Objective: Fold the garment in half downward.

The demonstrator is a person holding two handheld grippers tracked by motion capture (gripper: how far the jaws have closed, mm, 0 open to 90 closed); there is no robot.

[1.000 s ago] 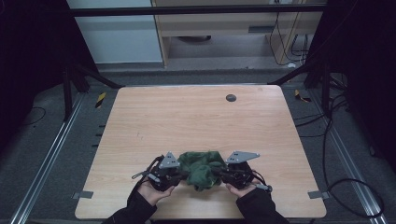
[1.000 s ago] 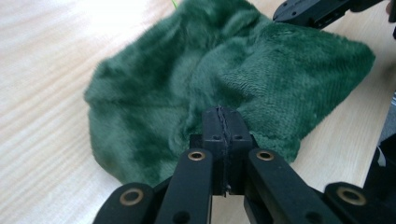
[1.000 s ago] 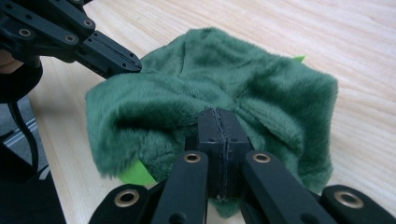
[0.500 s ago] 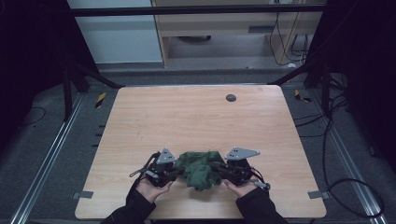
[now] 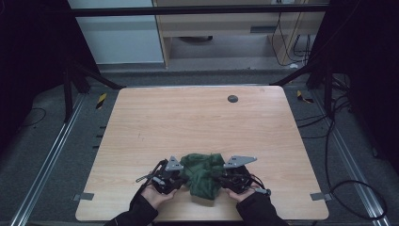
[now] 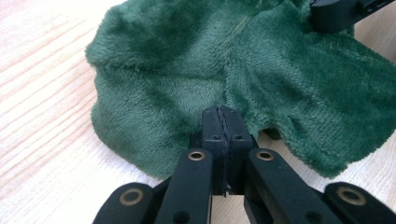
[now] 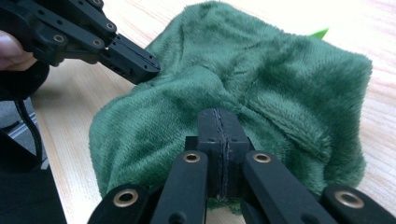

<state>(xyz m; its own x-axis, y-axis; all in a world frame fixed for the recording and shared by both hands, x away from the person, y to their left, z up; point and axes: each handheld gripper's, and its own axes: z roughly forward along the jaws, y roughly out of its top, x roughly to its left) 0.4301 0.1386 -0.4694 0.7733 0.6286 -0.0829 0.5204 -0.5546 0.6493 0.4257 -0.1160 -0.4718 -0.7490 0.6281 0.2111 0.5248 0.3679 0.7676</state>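
- Light wooden square table point(image 5: 197, 122); a crumpled dark green plush cloth point(image 5: 202, 173) lies near the table's near edge, approx. centred between its left and right edges.
- Left gripper point(image 5: 175, 175), black w/ grey three-cornered plate on top, sits at the cloth's left side, held by the person's left hand point(image 5: 153, 195). Left gripper view: both black jaws pressed together, seam line closed, tips point(image 6: 222, 122) biting into the cloth's point(image 6: 243, 70) near edge – clamped on the fabric.
- Right gripper point(image 5: 230, 175), same build, at the cloth's right side, held by the right hand point(image 5: 242, 194). Right gripper view: jaws together, no gap at the tips point(image 7: 220, 123), fabric point(image 7: 261, 93) bunched right around them – clamped on the cloth.
- Cloth is heaped in folds between the two grippers; lower part hangs toward the near edge in the high view. A seam runs down the pile in the left gripper view.
- Right gripper view also shows the other gripper point(image 7: 135, 63) touching the cloth's far-left side, w/ fingers point(image 7: 11, 46) at the frame's left edge.
- Left gripper view: the other gripper's black tip point(image 6: 331, 14) sits on the cloth at top right.
- Small dark round disc point(image 5: 232, 99) set in the table surface near the far edge, right of centre, well apart from the cloth.
- Dark sleeves point(image 5: 136, 216) enter from the bottom of the high view.
- Cables point(image 5: 339, 141) trail on the grey floor beyond the table's right edge.
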